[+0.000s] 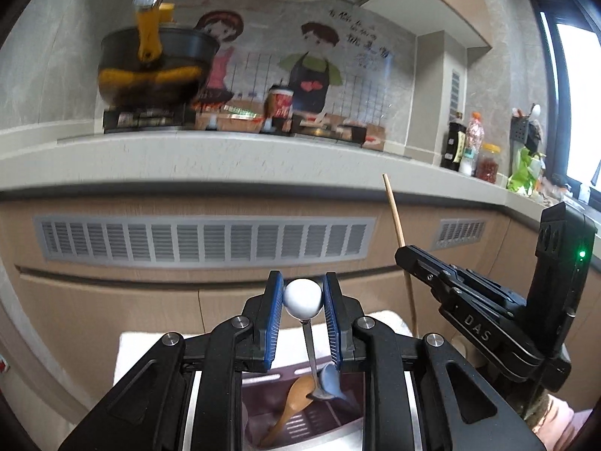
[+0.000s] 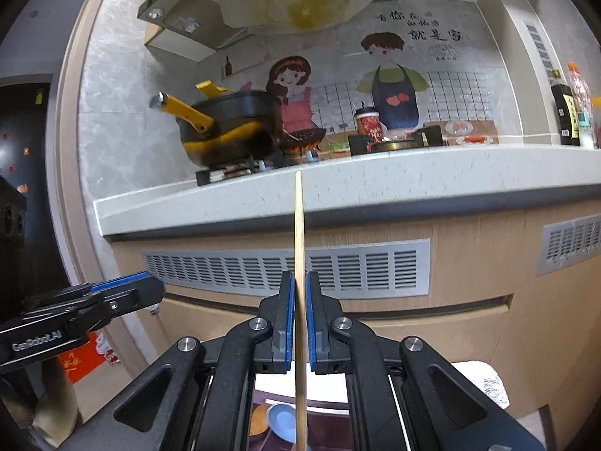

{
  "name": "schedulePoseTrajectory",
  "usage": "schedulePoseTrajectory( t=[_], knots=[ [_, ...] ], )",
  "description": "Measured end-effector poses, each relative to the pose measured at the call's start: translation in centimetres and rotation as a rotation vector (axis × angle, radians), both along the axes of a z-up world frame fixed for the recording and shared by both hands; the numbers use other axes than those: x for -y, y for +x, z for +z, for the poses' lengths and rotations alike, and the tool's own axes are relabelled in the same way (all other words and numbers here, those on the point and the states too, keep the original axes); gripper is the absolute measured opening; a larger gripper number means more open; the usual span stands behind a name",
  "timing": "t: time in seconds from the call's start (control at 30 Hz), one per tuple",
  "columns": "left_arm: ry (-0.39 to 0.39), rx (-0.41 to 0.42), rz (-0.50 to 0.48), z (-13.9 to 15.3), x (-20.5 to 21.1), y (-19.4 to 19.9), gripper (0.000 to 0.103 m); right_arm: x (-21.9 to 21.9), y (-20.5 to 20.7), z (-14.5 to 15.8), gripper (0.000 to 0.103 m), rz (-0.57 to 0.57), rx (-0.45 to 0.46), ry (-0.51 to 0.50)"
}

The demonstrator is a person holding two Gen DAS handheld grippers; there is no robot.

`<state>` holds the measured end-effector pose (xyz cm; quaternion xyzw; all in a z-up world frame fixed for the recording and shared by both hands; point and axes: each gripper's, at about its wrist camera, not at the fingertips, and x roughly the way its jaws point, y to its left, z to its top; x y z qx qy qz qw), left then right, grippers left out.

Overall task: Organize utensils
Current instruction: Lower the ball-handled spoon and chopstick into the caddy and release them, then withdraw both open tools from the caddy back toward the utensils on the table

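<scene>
My left gripper [image 1: 303, 300] is shut on a metal spoon with a white ball-shaped handle end [image 1: 302, 299], held upright with its bowl hanging down over a dark purple tray [image 1: 300, 424]. A wooden spoon [image 1: 291, 404] and a light blue spoon [image 1: 332, 381] lie in that tray. My right gripper [image 2: 299, 312] is shut on a wooden chopstick [image 2: 298, 225], held upright over the same tray [image 2: 330, 428]. The right gripper [image 1: 469, 297] shows in the left wrist view with the chopstick [image 1: 394, 210]. The left gripper [image 2: 124, 289] shows at the left of the right wrist view.
The tray sits on a white towel [image 1: 127, 349]. Ahead is a kitchen counter [image 2: 338, 180] with a black and yellow pot [image 2: 229, 127] on a stove, a red cup [image 2: 368, 120], and bottles [image 1: 469, 143] at the right. Below it is a cabinet front with vent grilles [image 1: 203, 240].
</scene>
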<state>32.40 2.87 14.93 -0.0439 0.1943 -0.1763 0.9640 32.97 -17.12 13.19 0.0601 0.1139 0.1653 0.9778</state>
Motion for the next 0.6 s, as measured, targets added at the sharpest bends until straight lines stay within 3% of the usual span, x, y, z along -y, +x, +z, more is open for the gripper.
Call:
schedulePoseTrajectory(
  t=[0.37,0.43,0.47,0.5,0.6],
  knots=[
    [-0.038,-0.142,-0.003,-6.4,-0.4,2.2,0.024,-1.1,2.2,-6.0,0.006,-0.033,-0.088,-0.070],
    [-0.049,-0.183,-0.012,-7.4,-0.5,2.3,0.035,-1.2,2.1,-6.8,0.007,-0.029,-0.100,-0.090],
    [-0.050,-0.195,-0.009,-7.7,-0.5,2.3,0.049,-1.2,2.1,-7.2,0.009,-0.023,-0.116,-0.100],
    [-0.051,-0.199,-0.005,-8.0,-0.6,2.0,0.054,-1.3,2.1,-7.5,0.010,-0.017,-0.134,-0.107],
    [-0.045,-0.196,0.008,-8.2,-1.0,1.0,0.054,-0.8,1.4,-8.0,0.010,-0.007,-0.179,-0.122]
  ],
)
